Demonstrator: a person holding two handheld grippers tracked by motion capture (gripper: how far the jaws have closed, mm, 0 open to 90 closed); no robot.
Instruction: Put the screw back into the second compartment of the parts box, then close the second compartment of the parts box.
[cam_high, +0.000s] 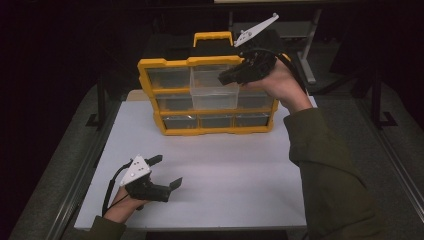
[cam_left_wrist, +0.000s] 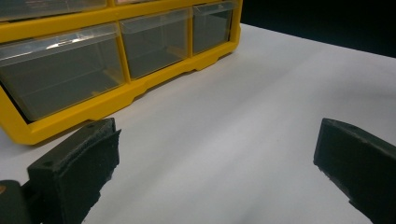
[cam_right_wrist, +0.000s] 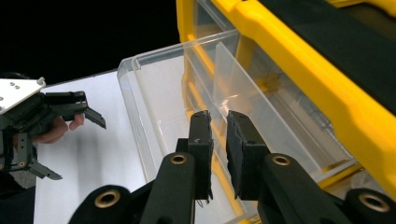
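Observation:
A yellow organizer (cam_high: 165, 63) with clear drawers stands at the back of the white table (cam_high: 225, 175). Its top middle drawer (cam_high: 215, 97) is pulled out toward me. My right gripper (cam_high: 222, 77) hovers at that drawer from the right. In the right gripper view its jaws (cam_right_wrist: 218, 116) stand a narrow gap apart over the open drawer (cam_right_wrist: 159, 107), and nothing shows pinched between the pads. My left gripper (cam_high: 168, 171) rests low at the front left, wide open and holding nothing (cam_left_wrist: 217, 135). It points at the organizer's bottom row (cam_left_wrist: 116, 98).
The organizer has a yellow carry handle (cam_high: 213, 36) and a black top. The other drawers look pushed in. Bare tabletop lies between the organizer and my left hand (cam_right_wrist: 56, 128). Dark floor and metal table legs surround the table.

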